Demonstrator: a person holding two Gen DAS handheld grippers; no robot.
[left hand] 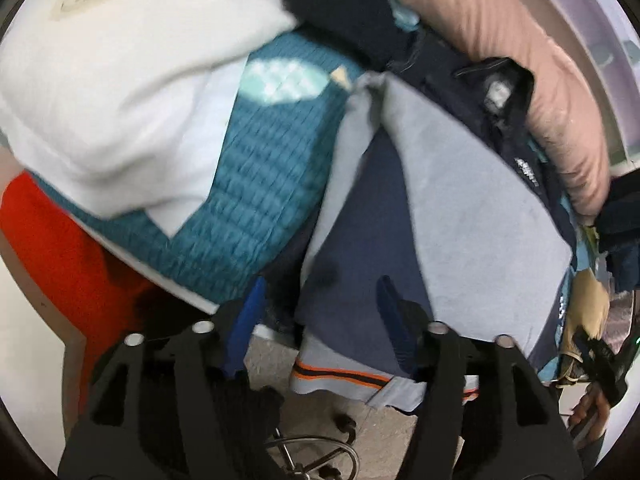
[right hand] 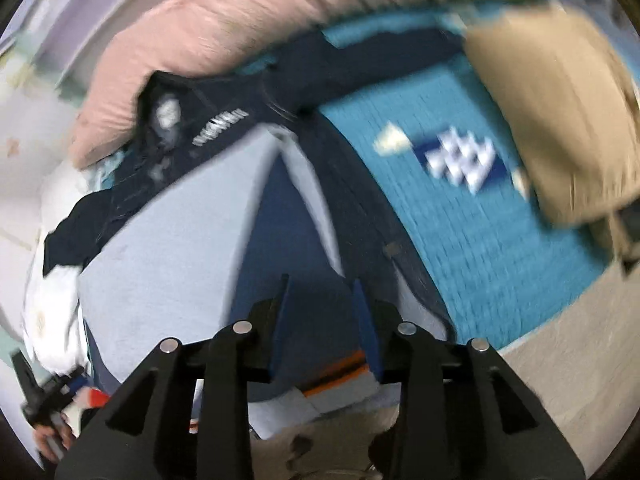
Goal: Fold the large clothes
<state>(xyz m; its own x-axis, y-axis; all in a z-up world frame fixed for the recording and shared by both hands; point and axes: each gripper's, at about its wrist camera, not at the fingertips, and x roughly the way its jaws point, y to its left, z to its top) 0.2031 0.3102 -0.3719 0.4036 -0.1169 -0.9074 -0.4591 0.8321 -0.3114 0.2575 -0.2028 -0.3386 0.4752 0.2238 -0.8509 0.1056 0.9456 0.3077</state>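
Fingers (left hand: 246, 320) spread, sweatshirt (left hand: 460, 220) hem (left hand: 384, 386) nearest

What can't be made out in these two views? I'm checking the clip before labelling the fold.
- Grey-and-navy garment: its hem hangs below the bed edge behind the left tongs in the left wrist view, so its full shape is unclear.
- White print on the dark navy garment: unreadable from motion blur in the right wrist view.
- Tan item: blurred and cut by the rim, right wrist view.
- Right tongs: whether they pinch fabric is unclear.
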